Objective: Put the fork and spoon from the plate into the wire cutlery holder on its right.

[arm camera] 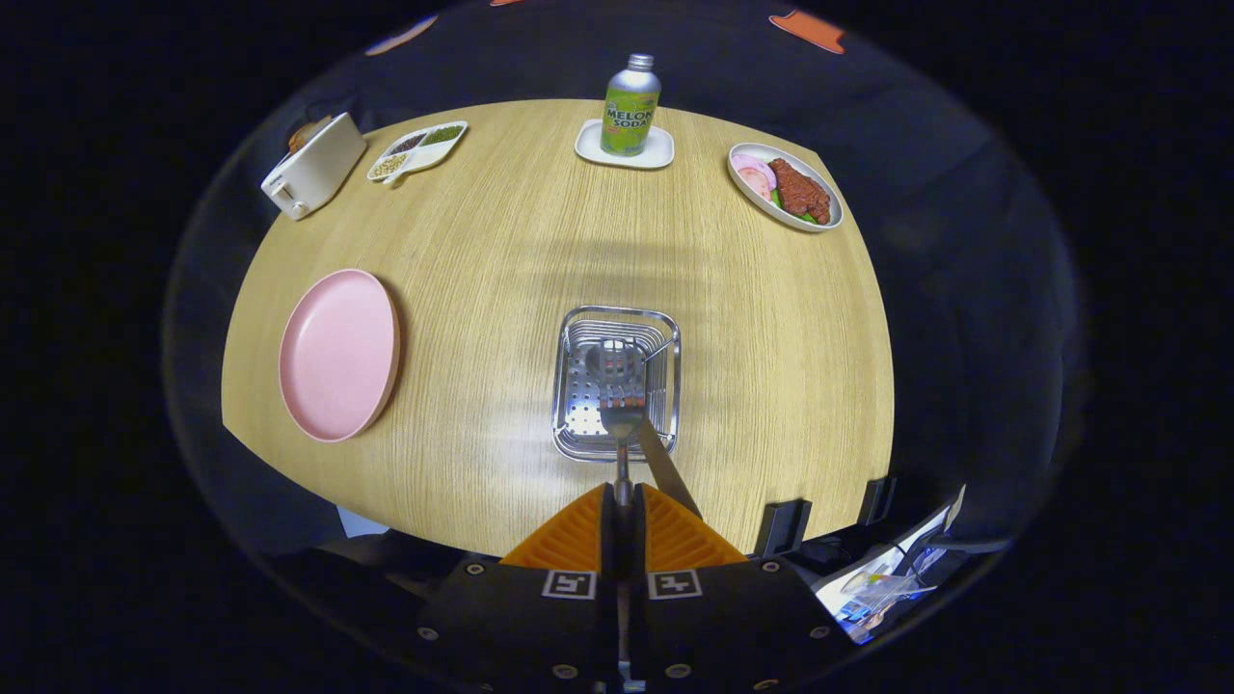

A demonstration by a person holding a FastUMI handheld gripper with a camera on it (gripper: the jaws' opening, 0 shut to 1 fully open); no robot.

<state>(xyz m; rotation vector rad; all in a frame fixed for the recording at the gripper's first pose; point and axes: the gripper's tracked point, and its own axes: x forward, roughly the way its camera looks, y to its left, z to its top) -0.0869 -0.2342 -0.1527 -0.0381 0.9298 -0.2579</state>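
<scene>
Centre frame: fingers (590, 536) clamped on fork (623, 413) handle over wire holder (618, 382); light, stiff, slippery steel, grip mid-handle

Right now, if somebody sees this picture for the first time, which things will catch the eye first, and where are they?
First comes the fork, clamped by its handle in the gripper, tines hanging over the wire cutlery holder just ahead of the fingers, where the spoon already lies inside. Then the bare pink plate, left of the holder. Beyond them, the green soda bottle stands at the table's far edge.
</scene>
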